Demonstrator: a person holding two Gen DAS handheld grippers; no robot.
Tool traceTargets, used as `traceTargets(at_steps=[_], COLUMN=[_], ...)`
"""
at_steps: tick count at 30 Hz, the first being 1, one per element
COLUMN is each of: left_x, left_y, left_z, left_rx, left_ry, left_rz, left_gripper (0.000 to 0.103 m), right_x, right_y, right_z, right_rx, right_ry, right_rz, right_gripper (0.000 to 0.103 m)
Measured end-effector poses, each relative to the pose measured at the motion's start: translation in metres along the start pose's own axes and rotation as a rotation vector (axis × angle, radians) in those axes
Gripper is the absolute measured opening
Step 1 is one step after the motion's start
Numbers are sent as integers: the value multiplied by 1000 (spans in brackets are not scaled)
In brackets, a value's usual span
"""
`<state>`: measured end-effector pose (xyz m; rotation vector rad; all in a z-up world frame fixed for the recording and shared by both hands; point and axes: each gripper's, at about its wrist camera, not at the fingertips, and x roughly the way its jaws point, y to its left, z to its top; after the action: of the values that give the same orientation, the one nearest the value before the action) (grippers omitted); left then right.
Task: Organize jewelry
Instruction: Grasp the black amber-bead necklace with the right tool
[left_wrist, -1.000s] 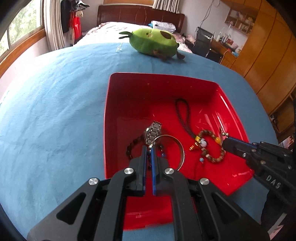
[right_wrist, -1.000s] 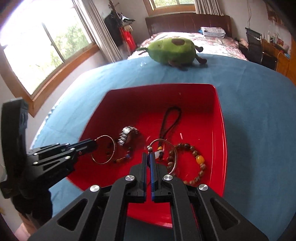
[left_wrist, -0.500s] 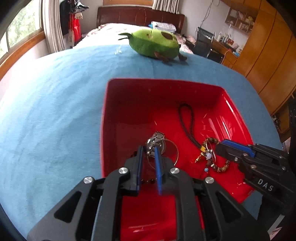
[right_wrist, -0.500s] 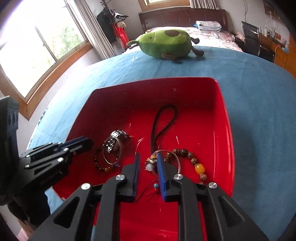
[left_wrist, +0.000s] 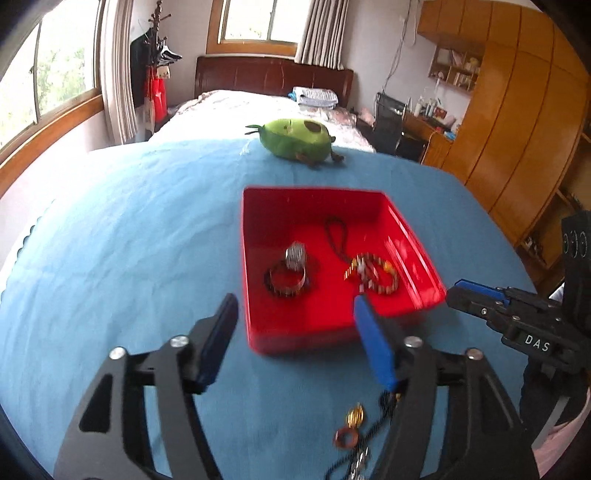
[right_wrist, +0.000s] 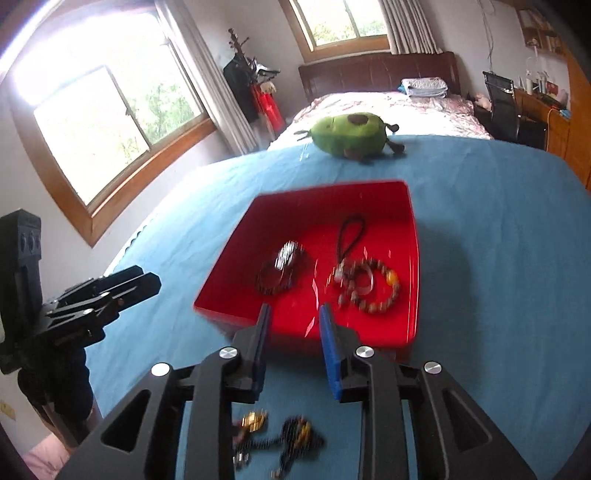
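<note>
While the jaws of the left gripper (left_wrist: 293, 334) are opening wide and nothing is being held between them, a few loose pieces of jewelry (left_wrist: 352, 432) are being left on the blue cloth (left_wrist: 129, 240) just under its right finger, blurred and partly hidden. The jaws of the right gripper (right_wrist: 293, 325) are also opening, to a narrower gap, with nothing being gripped; more small pieces (right_wrist: 275, 434), gold and dark, are being seen on the cloth beneath its fingers, too blurred to be named. Just beyond both grippers the red tray (left_wrist: 255, 266) is being shown on the cloth, its near rim close to the fingertips. Inside it, toward the left, a metal watch (left_wrist: 296, 254) is being seen lying against a silver bangle (left_wrist: 288, 282) and a dark bead bracelet. Toward the right of the tray a brown bead bracelet (right_wrist: 376, 286) with an amber bead is being seen touching a ring and a dark cord loop (right_wrist: 349, 236) that is stretching toward the far wall of the tray. Well past the tray, near the far edge of the cloth, a green avocado plush (left_wrist: 295, 138) is being seen lying on its side, and behind it a bed with a dark wooden headboard (left_wrist: 273, 79) is being shown under a window
</note>
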<state>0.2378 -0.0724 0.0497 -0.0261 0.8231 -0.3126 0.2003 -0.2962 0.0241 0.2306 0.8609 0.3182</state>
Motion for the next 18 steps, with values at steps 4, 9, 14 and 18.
traceTargets(at_steps=[4,9,14,18], left_x=[-1,1,1,5], left_y=[-7,-8,0,9], left_z=[-34,-73,-97,-112], left_rx=[41,61,39,2], left_ry=[42,71,57,68], left_rz=[1,-2,15,41], left_gripper=[81,92,96,96], right_x=[0,-4,-4,2], right_y=[5,3,-3,-12], right_z=[-26,-59,-85,-100], right_rx=[-4,16,61,112], right_ry=[49,57,61,85], right_rz=[5,9,18,20], right_gripper=[35,46,63,73])
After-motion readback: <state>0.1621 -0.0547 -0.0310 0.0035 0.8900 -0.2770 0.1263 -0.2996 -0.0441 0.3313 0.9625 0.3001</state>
